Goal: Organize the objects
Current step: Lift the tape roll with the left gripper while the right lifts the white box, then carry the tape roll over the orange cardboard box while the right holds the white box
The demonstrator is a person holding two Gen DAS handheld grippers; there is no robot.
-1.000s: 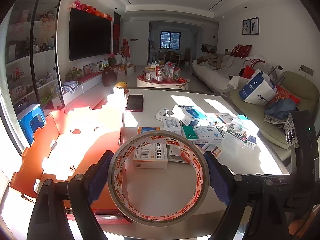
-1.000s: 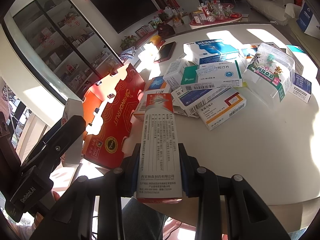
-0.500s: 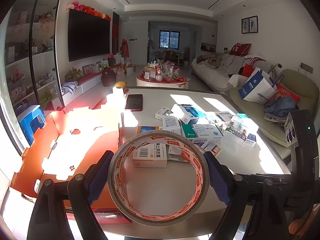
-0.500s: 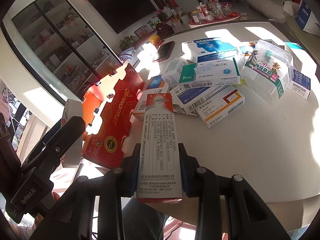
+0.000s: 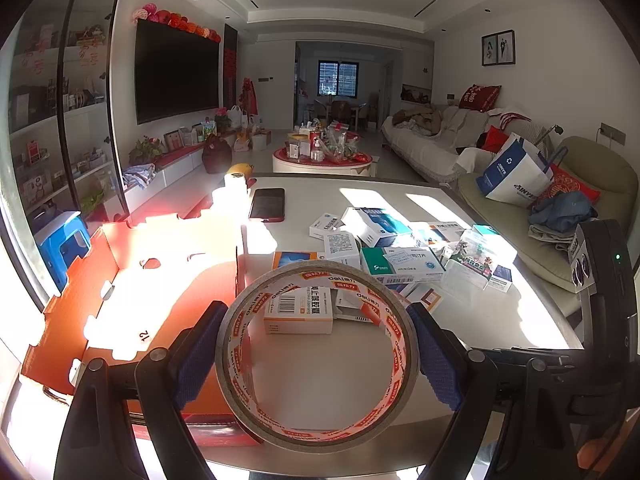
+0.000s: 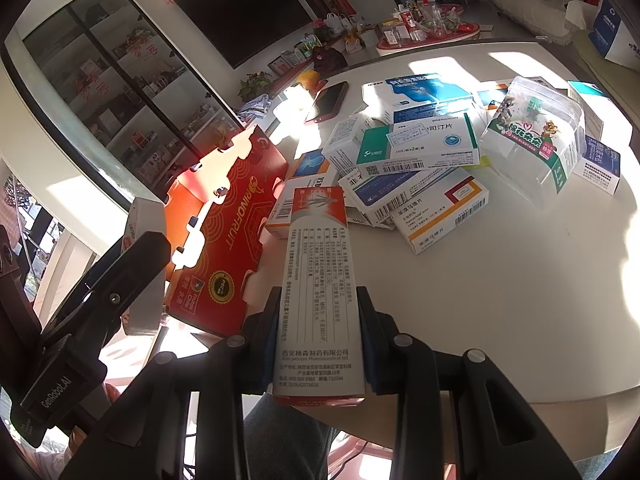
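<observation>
Medicine boxes (image 5: pixel 384 256) lie heaped on the white desk (image 5: pixel 500 320) ahead of you in the left wrist view, some stacked across one another. Your left gripper (image 5: pixel 316 354) has its jaws spread wide and clamped on a roll of tape (image 5: pixel 316 356), the blue pads (image 5: pixel 196 354) pressing its outer rim on both sides; the roll stands upright and you look straight through its ring. Through it you see an orange-and-white box (image 5: pixel 298 310) lying flat on the desk. To the left an open red carton (image 5: pixel 160 280) sits in bright sun, with a dark phone (image 5: pixel 267 204) beyond it near the desk's far edge. A clear plastic box (image 5: pixel 472 264) with a green label rests at the right of the heap.

In the right wrist view, your right gripper (image 6: pixel 318 344) has its jaws clenched on a long narrow box (image 6: pixel 318 292), white with a red end, which points away from you toward the heap (image 6: pixel 416 160). It is held above the desk's (image 6: pixel 500 300) near edge. The red carton (image 6: pixel 224 232), printed RINOFRUIT, lies just left of it. The clear plastic box (image 6: pixel 532 140) sits at the pile's right side, and the phone (image 6: pixel 328 102) beyond the pile. The left gripper's body (image 6: pixel 100 300) shows at the lower left.
</observation>
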